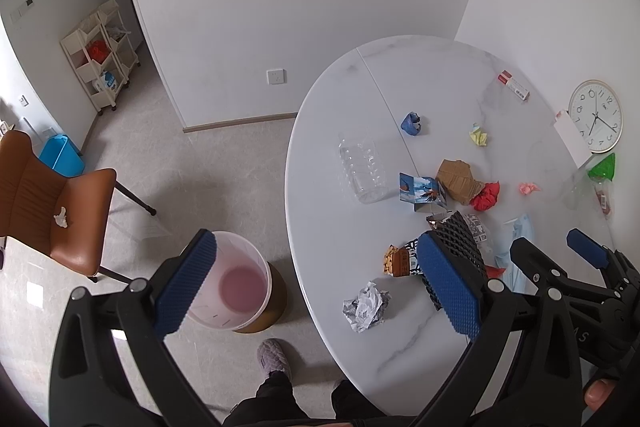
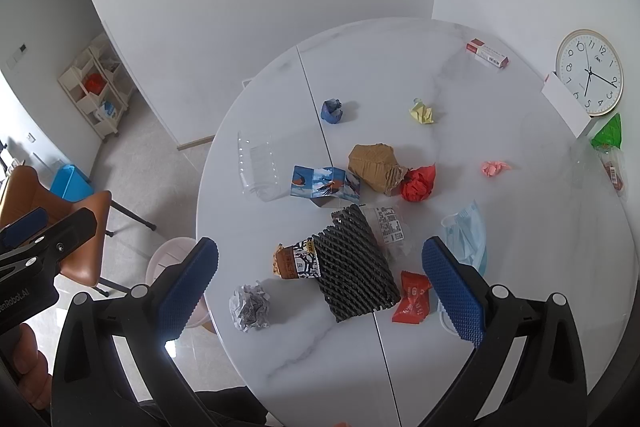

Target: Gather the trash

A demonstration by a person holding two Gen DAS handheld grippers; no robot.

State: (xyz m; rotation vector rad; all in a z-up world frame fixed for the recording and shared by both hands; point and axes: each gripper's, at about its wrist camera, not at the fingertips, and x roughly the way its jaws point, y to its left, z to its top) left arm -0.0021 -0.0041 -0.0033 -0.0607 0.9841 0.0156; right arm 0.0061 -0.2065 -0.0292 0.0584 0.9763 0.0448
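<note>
Marble surface (image 2: 460,131): white, round, with a seam down the middle; litter is scattered across its middle and near side.
Trash on it: black foam netting (image 2: 354,263) lies centre-front, a printed snack wrapper (image 2: 296,261) touches its left edge, a red packet (image 2: 412,297) sits at its right corner, a crumpled grey paper ball (image 2: 250,305) lies near the front-left edge, and a blue face mask (image 2: 466,231) lies to the right.
Farther trash: clear plastic bottle (image 2: 258,163), folded picture card (image 2: 324,183), brown cardboard scrap (image 2: 374,165), and red, pink, yellow and blue paper wads.
Bin (image 1: 236,287): white bucket on the floor just off the surface's left edge, apparently empty.
Left claw (image 1: 316,283): fingers wide apart, holding nothing, hovering between bin and surface.
Right claw (image 2: 320,283): fingers wide apart, empty, above the netting and wrapper.
Step in hand: likely the first pick, nothing gripped yet.
Doing it well: lower the right claw straight over the netting, close on its raised middle rather than a flat edge, and lift clear before swinging towards the bin.
Risk: the wrapper and red packet touch the netting and may drag along.
Not trash, by judgement: wall clock (image 2: 590,73) leaning at the far right.
</note>
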